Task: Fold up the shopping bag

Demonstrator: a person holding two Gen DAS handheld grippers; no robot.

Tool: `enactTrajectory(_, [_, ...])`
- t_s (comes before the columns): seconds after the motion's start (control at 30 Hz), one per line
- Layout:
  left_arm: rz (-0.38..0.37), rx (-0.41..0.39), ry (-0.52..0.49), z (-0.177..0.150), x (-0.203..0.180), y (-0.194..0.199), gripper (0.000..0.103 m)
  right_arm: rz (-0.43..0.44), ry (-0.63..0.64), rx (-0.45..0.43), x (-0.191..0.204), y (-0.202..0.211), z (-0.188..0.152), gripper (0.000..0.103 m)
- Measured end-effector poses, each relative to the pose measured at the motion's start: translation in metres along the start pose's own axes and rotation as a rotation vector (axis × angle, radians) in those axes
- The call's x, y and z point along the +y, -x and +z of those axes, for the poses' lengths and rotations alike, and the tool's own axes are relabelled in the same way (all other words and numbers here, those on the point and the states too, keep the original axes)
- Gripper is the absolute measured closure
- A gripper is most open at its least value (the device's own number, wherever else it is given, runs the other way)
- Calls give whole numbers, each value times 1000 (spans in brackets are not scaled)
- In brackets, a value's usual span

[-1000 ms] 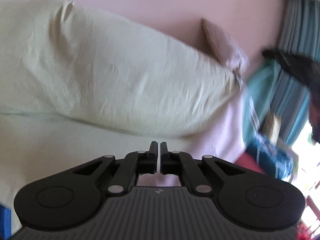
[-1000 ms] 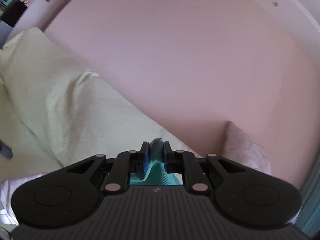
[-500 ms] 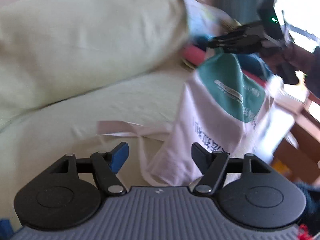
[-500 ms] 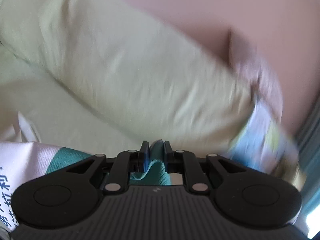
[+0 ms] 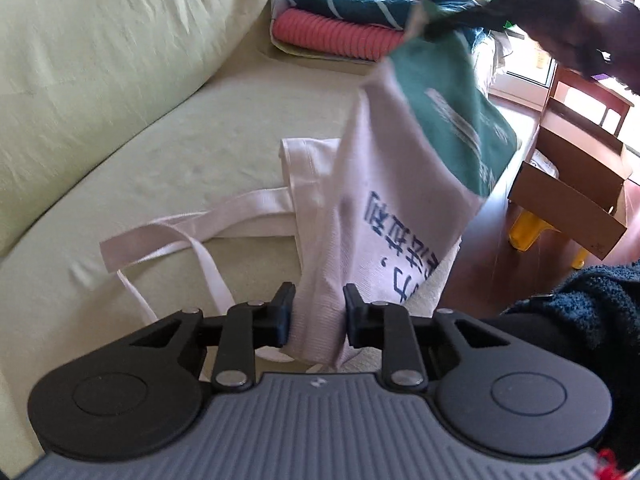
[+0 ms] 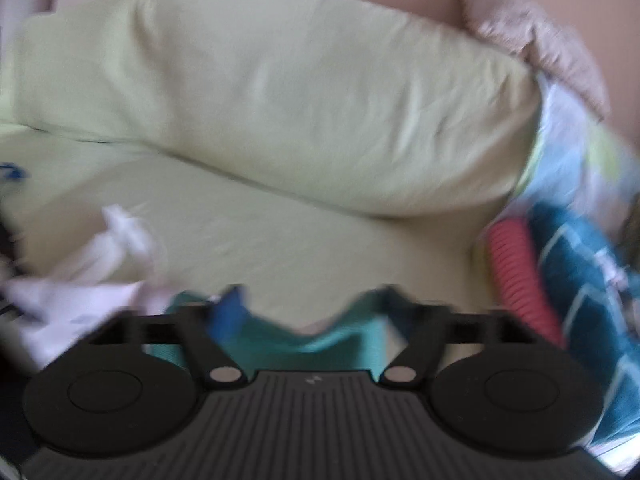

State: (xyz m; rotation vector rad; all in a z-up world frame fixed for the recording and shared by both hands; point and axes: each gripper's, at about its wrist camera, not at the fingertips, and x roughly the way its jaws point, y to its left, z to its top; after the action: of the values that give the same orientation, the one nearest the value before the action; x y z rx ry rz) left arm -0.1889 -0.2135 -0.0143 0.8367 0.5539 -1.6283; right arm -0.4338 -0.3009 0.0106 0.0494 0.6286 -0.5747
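While the bag [image 5: 384, 216] hangs half raised over the sofa [image 5: 168, 152], no fold is made yet; it needs laying flat, then folding. Its white lower edge sits between the closing jaws of the left gripper [image 5: 318, 316] at lower centre, whose pads appear to press it. The right gripper [image 6: 310, 304], blurred, has its jaws opening wide, with the teal top slack between them and not pinched. Straps [image 5: 192, 236] trail on the pale green seat at centre left. Folded towels [image 5: 340, 32] lie at the top, and a cardboard box [image 5: 572, 184] stands on the floor at right.
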Motion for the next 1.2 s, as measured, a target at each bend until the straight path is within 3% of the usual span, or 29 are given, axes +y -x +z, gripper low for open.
enactTrajectory(0.1, [20, 11, 15, 1, 1, -2, 72, -5, 37, 61, -8, 21, -21, 9])
enactTrajectory(0.17, [33, 10, 15, -4, -5, 0, 72, -66, 51, 113, -17, 28, -38, 8])
enactTrajectory(0.23, [44, 16, -4, -5, -10, -1, 72, -44, 31, 131, -26, 31, -48, 10])
enactTrajectory(0.4, [72, 38, -45, -2, -17, -6, 72, 88, -11, 31, -49, 15, -32, 5])
enactTrajectory(0.67, [89, 43, 27, -16, -19, -8, 68, 318, -82, 183, -110, -71, 2, 7])
enactTrajectory(0.7, [91, 40, 37, -18, -19, -9, 68, 360, -109, 208, -115, -82, 2, 10])
enactTrajectory(0.73, [93, 35, 45, -20, -19, -9, 68, 403, -135, 234, -119, -94, 1, 28])
enactTrajectory(0.8, [96, 36, 59, -24, -19, -11, 68, 482, -158, 282, -119, -110, 2, 79])
enactTrajectory(0.83, [102, 35, 66, -26, -19, -10, 69, 513, -152, 301, -116, -114, 3, 82])
enactTrajectory(0.93, [152, 1, 58, -26, -23, 2, 72, 488, -37, 239, -101, -87, 18, 90])
enactTrajectory(1.03, [257, -74, 44, -10, -11, 30, 74, 473, 12, 60, -101, -45, 61, 94])
enactTrajectory(1.2, [523, -199, -23, 43, 44, 91, 76, 425, 121, -191, -100, -17, 155, 95])
